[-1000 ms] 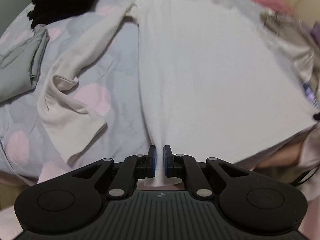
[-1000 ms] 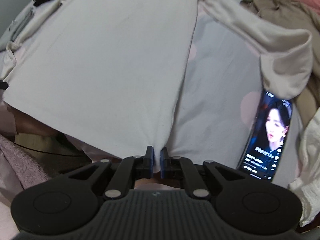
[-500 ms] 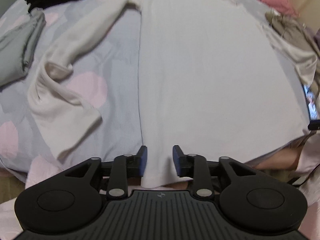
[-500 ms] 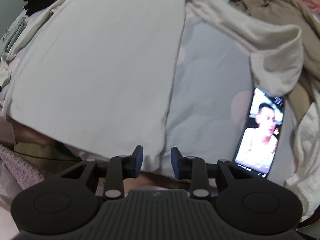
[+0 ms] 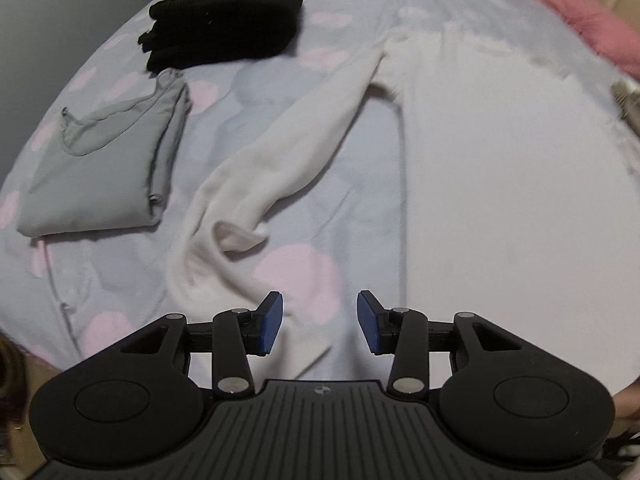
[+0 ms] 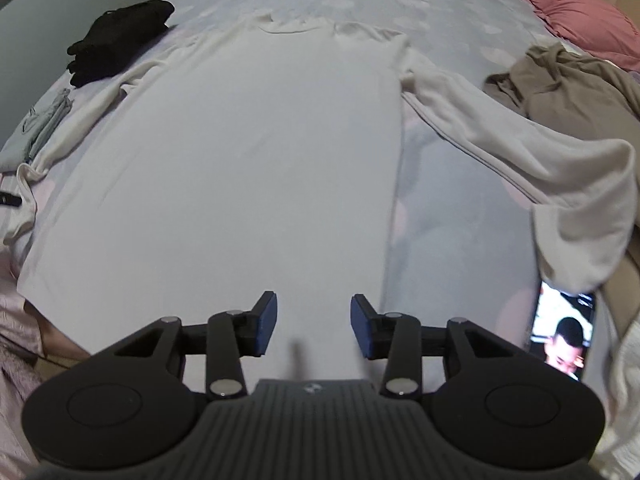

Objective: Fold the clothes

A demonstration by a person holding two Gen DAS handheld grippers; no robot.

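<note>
A white long-sleeved garment [image 6: 248, 152] lies spread flat on the bed, its hem towards me. Its body also shows in the left wrist view [image 5: 500, 184]. Its left sleeve [image 5: 280, 168] lies crumpled and bent beside the body. Its right sleeve [image 6: 520, 152] runs out to the right with the cuff folded back. My left gripper [image 5: 320, 322] is open and empty, just above the left sleeve's cuff end. My right gripper [image 6: 313, 326] is open and empty, above the hem near the garment's right edge.
A folded grey garment [image 5: 104, 168] and a folded black one [image 5: 224, 20] lie at the far left on the pink-spotted grey sheet [image 5: 352, 216]. A lit phone [image 6: 562, 332], a brown garment [image 6: 560, 76] and a pink pillow [image 6: 580, 12] lie to the right.
Both grippers were shut on the garment's hem corners one second ago. They opened, let the hem go and drew back. The left gripper swung left towards the sleeve.
</note>
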